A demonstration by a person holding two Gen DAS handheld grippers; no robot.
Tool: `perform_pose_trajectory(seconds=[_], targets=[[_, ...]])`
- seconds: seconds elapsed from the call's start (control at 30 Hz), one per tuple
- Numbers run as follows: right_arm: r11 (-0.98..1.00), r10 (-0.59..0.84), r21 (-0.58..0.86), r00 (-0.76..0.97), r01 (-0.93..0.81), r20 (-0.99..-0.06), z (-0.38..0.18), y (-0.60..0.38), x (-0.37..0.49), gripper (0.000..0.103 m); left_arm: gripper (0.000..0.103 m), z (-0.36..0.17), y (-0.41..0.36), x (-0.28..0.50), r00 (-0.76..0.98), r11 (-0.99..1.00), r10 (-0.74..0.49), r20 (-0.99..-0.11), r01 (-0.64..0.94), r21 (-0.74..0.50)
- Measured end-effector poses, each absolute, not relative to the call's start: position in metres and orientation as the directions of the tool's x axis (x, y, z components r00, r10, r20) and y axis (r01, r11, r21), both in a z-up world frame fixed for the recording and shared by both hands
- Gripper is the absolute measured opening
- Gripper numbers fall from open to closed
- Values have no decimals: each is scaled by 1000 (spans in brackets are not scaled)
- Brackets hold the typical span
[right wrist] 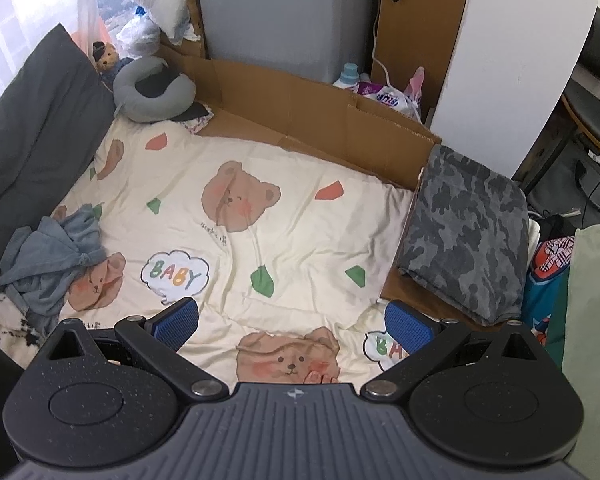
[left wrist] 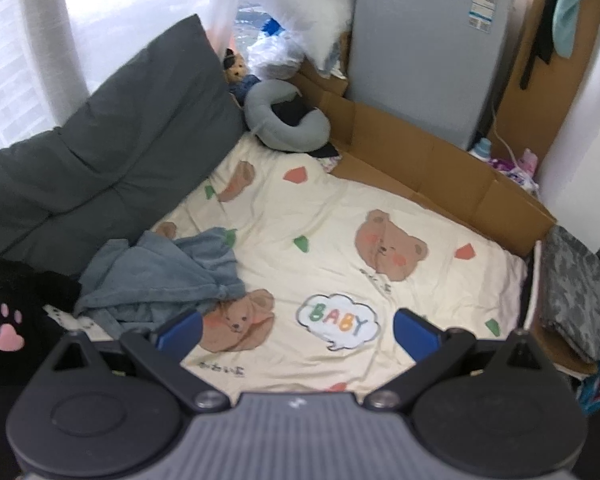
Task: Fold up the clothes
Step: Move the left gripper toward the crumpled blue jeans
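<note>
A crumpled blue-grey garment (left wrist: 156, 276) (right wrist: 48, 260) lies bunched at the left side of a cream bear-print sheet (left wrist: 340, 208) (right wrist: 292, 208). A folded grey camouflage garment (right wrist: 466, 232) (left wrist: 572, 292) rests on cardboard at the sheet's right edge. My left gripper (left wrist: 296, 330) hangs open above the sheet, just right of the blue-grey garment, holding nothing. Over the near part of the sheet my right gripper (right wrist: 292, 322) is open and empty, with the camouflage garment to its right. A person's toes (right wrist: 320, 378) show just past its body.
A dark grey cushion (left wrist: 100, 152) lines the left side. A grey neck pillow (left wrist: 284, 120), a small teddy (left wrist: 236, 68) and flattened cardboard (left wrist: 420, 152) border the far edge, with a grey appliance (left wrist: 428, 48) behind. A black paw-print item (left wrist: 8, 320) lies near left.
</note>
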State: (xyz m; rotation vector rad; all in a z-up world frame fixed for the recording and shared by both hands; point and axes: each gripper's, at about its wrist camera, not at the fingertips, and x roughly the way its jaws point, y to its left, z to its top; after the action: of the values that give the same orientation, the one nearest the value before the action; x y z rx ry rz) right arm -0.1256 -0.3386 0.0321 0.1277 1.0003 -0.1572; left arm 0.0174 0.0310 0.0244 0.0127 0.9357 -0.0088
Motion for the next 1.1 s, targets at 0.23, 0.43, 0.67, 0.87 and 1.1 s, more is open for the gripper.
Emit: perform_pose_trajectory(seconds=[0.23,0.43,0.67,0.87,1.1], targets=[[982,-75,35,550,187,-832,39,-337,-112,102,102,28,63,25,610,999,32,-791,-20,25],[985,-86,11,542,173,-836,36,-330,-94,102,102,30,89,35,625,999,28,-780,16,48],[982,-109,-2,559,188,-822,35,-328,-76,102,102,29,120,43,622,999,4,-783,27,26],[981,-106,5,559,194,-822,28,-327,-60,102,102,22,138,53,619,1000,11,-785,8,20],[993,-70,-2,562,120,-824,19,-318,-39,102,102,11,156,67,625,999,15,-781,-36,-10]])
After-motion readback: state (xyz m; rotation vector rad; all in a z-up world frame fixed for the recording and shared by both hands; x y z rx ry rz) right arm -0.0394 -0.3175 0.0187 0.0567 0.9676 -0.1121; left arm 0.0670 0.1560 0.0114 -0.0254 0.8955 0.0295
